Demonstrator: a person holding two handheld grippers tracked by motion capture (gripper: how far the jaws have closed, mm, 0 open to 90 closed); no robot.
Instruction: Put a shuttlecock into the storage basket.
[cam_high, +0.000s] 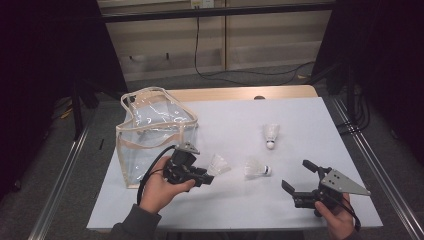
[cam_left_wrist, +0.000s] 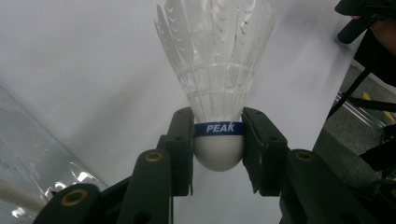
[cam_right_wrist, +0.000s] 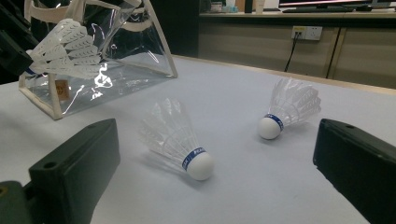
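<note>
My left gripper (cam_high: 209, 175) (cam_left_wrist: 218, 145) is shut on a white feather shuttlecock (cam_high: 219, 163) (cam_left_wrist: 215, 65). Its pads pinch the cork at the blue band, and the feathers point away from the hand, just right of the clear bag (cam_high: 150, 131). Two more shuttlecocks lie on the white table: one (cam_high: 256, 169) (cam_right_wrist: 176, 136) in the middle, the other (cam_high: 271, 134) (cam_right_wrist: 293, 106) farther back. My right gripper (cam_high: 296, 175) (cam_right_wrist: 217, 140) stands open low over the table's front right, aimed at the nearer shuttlecock, with nothing between its fingers. The held shuttlecock (cam_right_wrist: 65, 49) also shows in front of the bag (cam_right_wrist: 116, 56).
The clear plastic bag with beige trim stands open-topped at the table's left, its wall (cam_left_wrist: 28, 154) close beside my left gripper. The white table (cam_high: 240, 115) ends in a wooden strip at the back. Metal rails run along both sides.
</note>
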